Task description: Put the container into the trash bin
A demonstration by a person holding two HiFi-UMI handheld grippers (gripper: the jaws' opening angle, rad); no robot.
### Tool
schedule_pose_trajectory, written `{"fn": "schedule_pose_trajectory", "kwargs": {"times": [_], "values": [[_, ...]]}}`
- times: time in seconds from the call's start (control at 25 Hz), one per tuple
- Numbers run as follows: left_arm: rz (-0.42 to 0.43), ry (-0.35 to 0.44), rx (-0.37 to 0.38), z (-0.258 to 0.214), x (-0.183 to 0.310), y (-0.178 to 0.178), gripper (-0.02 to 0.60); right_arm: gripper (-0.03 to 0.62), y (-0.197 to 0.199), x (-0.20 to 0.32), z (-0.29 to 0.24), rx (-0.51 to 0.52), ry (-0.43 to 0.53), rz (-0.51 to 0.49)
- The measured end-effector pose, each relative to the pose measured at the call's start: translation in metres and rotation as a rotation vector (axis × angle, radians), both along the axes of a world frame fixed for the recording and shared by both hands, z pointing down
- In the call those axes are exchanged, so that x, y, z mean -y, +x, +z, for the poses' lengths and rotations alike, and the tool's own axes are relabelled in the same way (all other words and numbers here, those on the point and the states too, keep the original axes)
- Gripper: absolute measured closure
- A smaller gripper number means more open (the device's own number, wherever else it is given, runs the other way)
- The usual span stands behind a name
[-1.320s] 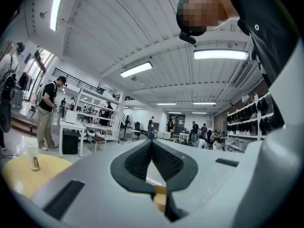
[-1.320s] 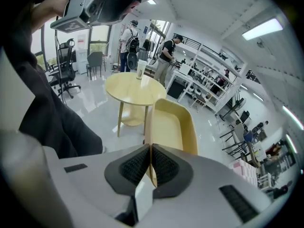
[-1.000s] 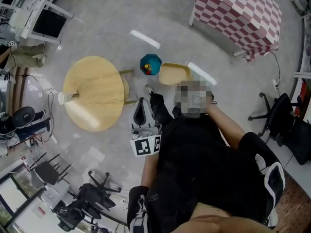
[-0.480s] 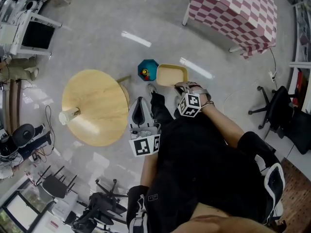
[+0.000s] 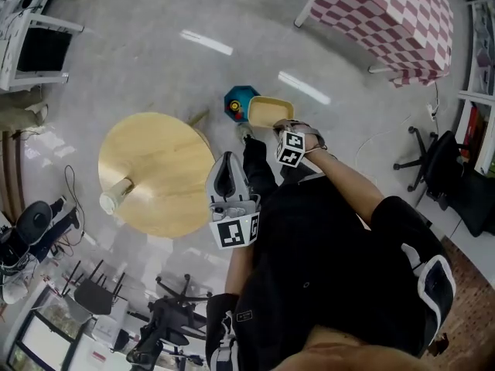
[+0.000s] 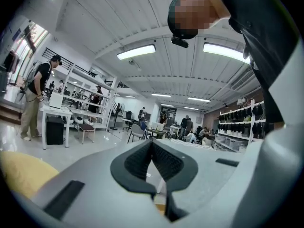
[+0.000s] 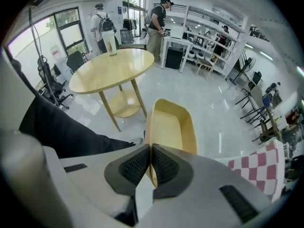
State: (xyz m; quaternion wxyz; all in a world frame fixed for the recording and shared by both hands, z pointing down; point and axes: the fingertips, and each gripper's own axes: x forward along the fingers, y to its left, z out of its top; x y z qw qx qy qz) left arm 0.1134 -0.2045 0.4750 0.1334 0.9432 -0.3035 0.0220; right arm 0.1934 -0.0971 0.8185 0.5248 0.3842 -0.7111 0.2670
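Observation:
The yellow oblong container [image 5: 268, 112] hangs above the floor, with my right gripper [image 5: 283, 127] shut on its near rim and pointing steeply down. In the right gripper view the container [image 7: 171, 127] stretches away from the closed jaws of the right gripper [image 7: 150, 158]. The teal trash bin [image 5: 236, 101] stands on the floor just left of the container, and the two overlap in the head view. My left gripper [image 5: 225, 175] is held close to my body, level, with its jaws closed on nothing [image 6: 152, 148].
A round wooden table [image 5: 155, 172] stands to the left with a cup [image 5: 116, 198] near its edge. A red-and-white checkered table [image 5: 387, 14] is at the far right, and office chairs [image 5: 433, 168] stand around. People stand at shelves [image 7: 156, 18] in the background.
My right gripper has come out from under my head and sunk with the container towards the teal bin. The left gripper has shifted a little along my body.

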Motion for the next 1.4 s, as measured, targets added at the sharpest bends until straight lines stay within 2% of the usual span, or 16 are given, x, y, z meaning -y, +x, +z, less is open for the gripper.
{"fn": "schedule_pose_trajectory", "kwargs": {"times": [0.2,0.52,0.56,0.6,0.64,1.04,1.2,1.4], "values": [[-0.005,-0.046,0.011,0.024,0.035,-0.006,0.572,0.559,-0.008,0.037,0.040,0.020,-0.067,0.028],[-0.022,-0.081,0.026,0.044,0.076,-0.012,0.572,0.556,-0.010,0.074,0.104,0.065,-0.151,0.149],[-0.023,-0.085,0.028,0.046,0.080,-0.013,0.572,0.530,-0.011,0.077,0.110,0.075,-0.158,0.165],[-0.024,-0.090,0.032,0.049,0.084,-0.015,0.572,0.422,-0.011,0.080,0.117,0.077,-0.170,0.179],[-0.024,-0.095,0.035,0.052,0.087,-0.017,0.572,0.358,-0.010,0.083,0.124,0.072,-0.183,0.190],[-0.035,-0.121,0.046,0.066,0.100,-0.023,0.572,0.370,-0.006,0.092,0.147,0.048,-0.213,0.250],[-0.032,-0.107,0.039,0.061,0.093,-0.024,0.572,0.471,-0.003,0.092,0.134,0.043,-0.172,0.270],[-0.036,-0.062,0.031,0.044,0.076,-0.022,0.572,0.542,0.000,0.094,0.096,0.073,-0.101,0.289]]}}
